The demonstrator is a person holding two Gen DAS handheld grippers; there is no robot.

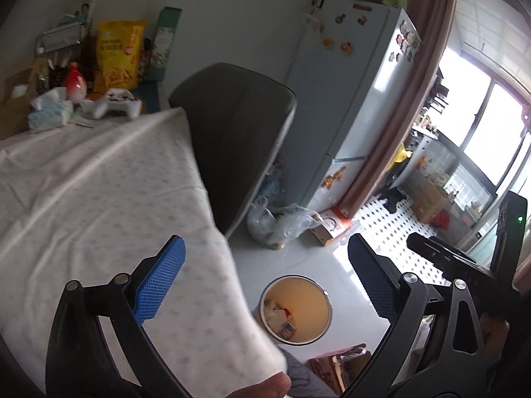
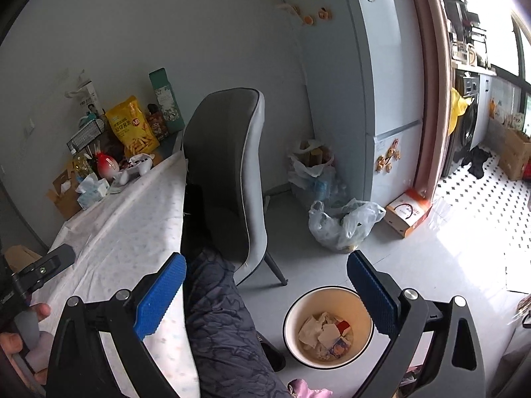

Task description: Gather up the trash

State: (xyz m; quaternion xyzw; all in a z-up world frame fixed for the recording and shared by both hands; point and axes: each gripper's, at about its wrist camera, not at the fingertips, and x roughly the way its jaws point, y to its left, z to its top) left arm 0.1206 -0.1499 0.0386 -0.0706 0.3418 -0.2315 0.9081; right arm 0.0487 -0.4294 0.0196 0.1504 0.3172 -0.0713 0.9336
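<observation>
A round bin [image 2: 328, 326] with a cream inside stands on the grey floor beside the table and holds crumpled paper and wrappers [image 2: 323, 335]. It also shows in the left wrist view [image 1: 296, 310], partly hidden by the tablecloth corner. My right gripper [image 2: 267, 293] is open and empty, above the bin and a dark-trousered leg [image 2: 219, 315]. My left gripper [image 1: 267, 280] is open and empty, over the edge of the cloth-covered table [image 1: 99, 192]. A crumpled tissue pack [image 1: 49, 109] lies at the table's far end.
A grey chair [image 2: 229, 172] stands at the table. Snack bags, bottles and a white game controller [image 1: 114, 102] crowd the far end. Plastic bags [image 2: 341, 222] and a small box [image 2: 406, 214] lie by the fridge [image 2: 371, 83]. The right gripper's body shows at the left view's right edge [image 1: 464, 258].
</observation>
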